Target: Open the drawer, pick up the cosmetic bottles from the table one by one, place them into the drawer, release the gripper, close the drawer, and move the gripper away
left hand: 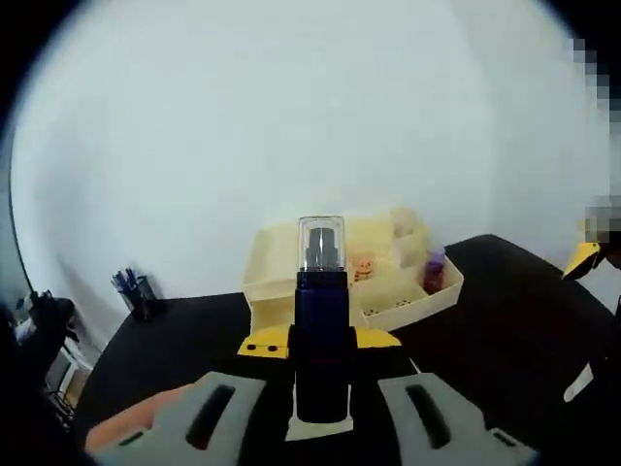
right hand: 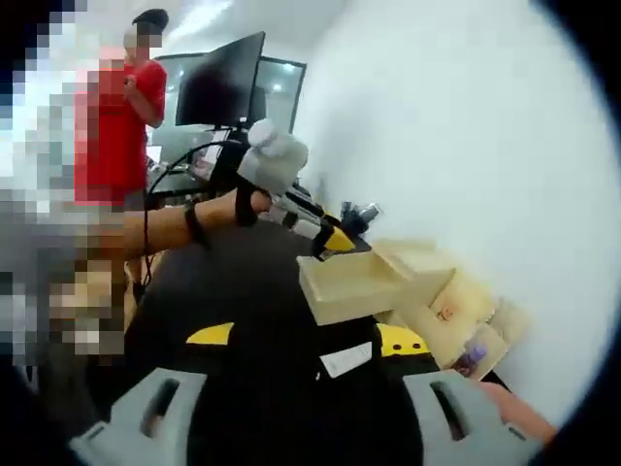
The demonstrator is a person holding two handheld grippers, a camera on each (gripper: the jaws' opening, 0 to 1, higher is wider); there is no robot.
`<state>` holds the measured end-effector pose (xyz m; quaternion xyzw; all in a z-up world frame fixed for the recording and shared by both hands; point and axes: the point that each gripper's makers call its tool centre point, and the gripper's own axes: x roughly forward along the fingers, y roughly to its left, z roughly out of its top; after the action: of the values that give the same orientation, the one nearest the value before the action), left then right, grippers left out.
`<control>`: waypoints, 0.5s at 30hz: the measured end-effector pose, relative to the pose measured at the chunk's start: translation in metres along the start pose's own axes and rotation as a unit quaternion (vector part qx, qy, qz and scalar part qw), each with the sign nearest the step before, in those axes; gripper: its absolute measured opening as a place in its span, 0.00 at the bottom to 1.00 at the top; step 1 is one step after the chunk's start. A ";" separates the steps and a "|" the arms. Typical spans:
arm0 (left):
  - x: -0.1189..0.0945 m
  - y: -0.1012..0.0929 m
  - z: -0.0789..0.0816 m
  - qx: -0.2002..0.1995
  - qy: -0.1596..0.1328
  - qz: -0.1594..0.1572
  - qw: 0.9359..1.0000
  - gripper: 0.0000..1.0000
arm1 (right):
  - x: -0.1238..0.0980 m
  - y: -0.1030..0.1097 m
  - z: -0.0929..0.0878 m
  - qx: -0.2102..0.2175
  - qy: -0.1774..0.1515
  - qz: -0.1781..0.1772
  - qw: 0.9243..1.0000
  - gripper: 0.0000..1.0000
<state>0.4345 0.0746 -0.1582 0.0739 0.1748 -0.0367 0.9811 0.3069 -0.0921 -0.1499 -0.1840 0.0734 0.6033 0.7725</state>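
In the left gripper view, the left gripper has its jaws closed on a dark blue cosmetic bottle, which stands upright between them with its clear cap uppermost. The bottle is held above the black desk, on the near side of a cream-yellow organiser that stands at the far edge of the desk by the white wall. A small purple bottle sits in one of the organiser's right-hand compartments. A cup of pens stands at the far left.

In the right gripper view, the right gripper has its jaws spread with nothing between them. Beyond them the organiser's drawer looks pulled out, though the fisheye blur makes this uncertain. The left gripper, in a person's hand, is just beside the drawer.
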 end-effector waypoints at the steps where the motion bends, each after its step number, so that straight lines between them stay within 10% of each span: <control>1: 0.003 -0.001 -0.002 0.000 0.005 0.001 1.000 0.16 | 0.000 -0.005 0.002 0.000 -0.001 0.002 1.000 0.51; 15: 0.045 0.010 -0.039 -0.018 0.055 0.033 0.998 0.16 | 0.005 -0.015 -0.006 -0.024 0.013 -0.004 1.000 0.51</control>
<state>0.4645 0.0884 -0.2086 0.0644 0.2264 0.0029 0.9719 0.3238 -0.0930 -0.1546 -0.2103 0.0682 0.5992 0.7695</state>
